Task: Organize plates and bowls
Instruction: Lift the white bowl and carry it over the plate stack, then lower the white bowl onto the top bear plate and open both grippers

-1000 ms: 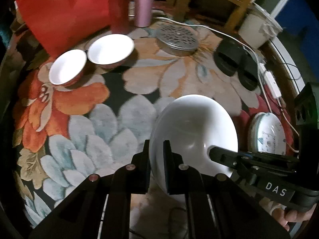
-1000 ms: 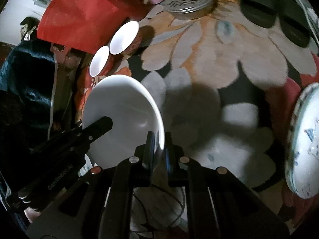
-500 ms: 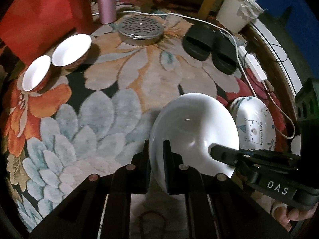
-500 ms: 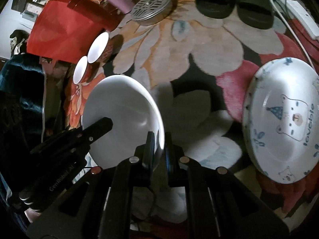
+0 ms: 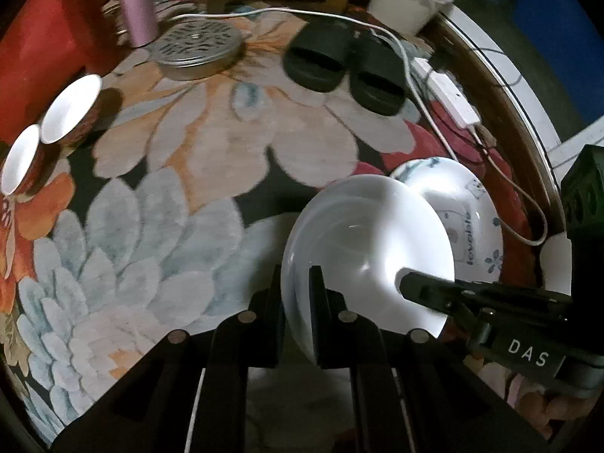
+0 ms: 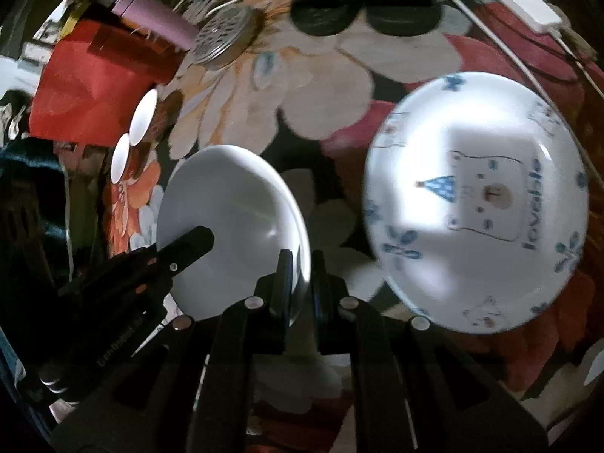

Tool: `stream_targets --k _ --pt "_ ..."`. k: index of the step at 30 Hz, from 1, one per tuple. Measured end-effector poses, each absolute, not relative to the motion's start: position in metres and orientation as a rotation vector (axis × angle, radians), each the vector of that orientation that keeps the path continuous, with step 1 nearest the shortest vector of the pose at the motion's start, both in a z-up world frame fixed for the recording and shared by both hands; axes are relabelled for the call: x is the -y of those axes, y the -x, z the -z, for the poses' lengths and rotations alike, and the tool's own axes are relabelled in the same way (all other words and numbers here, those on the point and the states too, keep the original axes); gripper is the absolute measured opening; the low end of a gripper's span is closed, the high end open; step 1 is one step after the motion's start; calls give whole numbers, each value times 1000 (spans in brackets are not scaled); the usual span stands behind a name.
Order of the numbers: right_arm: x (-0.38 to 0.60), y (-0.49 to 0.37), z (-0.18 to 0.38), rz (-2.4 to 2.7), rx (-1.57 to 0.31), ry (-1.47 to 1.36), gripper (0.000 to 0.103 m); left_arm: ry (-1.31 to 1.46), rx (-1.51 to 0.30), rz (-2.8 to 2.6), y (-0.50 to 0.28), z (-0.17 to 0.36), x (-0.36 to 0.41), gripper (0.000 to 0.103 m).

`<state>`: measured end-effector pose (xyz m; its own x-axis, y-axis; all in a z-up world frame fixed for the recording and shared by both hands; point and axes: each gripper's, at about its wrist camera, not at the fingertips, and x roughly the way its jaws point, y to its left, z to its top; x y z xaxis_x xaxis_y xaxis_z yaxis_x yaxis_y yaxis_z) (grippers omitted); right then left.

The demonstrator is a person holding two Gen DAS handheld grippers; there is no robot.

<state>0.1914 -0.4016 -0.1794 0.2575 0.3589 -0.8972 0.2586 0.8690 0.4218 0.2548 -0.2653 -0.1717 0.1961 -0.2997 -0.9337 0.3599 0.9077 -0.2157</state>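
The plain white ceramic bowl (image 5: 368, 249) hung in the air above the flowered carpet (image 5: 211, 158), just beside and partly over the white round plate with a blue bear drawing (image 6: 477, 200), which lay near the carpet's right edge. The left hand-held gripper (image 5: 296, 294) was closed on the bowl's left rim, and the right hand-held gripper (image 6: 302, 279) was closed on the opposite rim, so the bowl was carried between them. The main danger, in my judgement, was a slip: each grip took only a thin piece of smooth rim, and if one hand moved quicker or turned more than the other, the bowl could twist out and fall on the plate, which could chip both. A lowering that is off centre could also leave the bowl tilted on the plate's rim. Both grippers pointed steeply down toward the carpet, facing each other across the bowl. Two small white bowls with red outside (image 5: 49, 132) stood near the carpet's left edge, well apart.
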Motion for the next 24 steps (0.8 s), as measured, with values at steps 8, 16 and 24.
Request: stream_targets --k 8,16,24 --pt "443 -174 179 12 -1308 -579 10 -98 -1291 539 -246 178 315 9" --pt "490 -159 185 132 -1291 -612 10 -155 -1294 636 -241 192 375 9" --pt "511 -155 194 201 -1291 -605 10 -222 -1323 694 -244 208 408 9"
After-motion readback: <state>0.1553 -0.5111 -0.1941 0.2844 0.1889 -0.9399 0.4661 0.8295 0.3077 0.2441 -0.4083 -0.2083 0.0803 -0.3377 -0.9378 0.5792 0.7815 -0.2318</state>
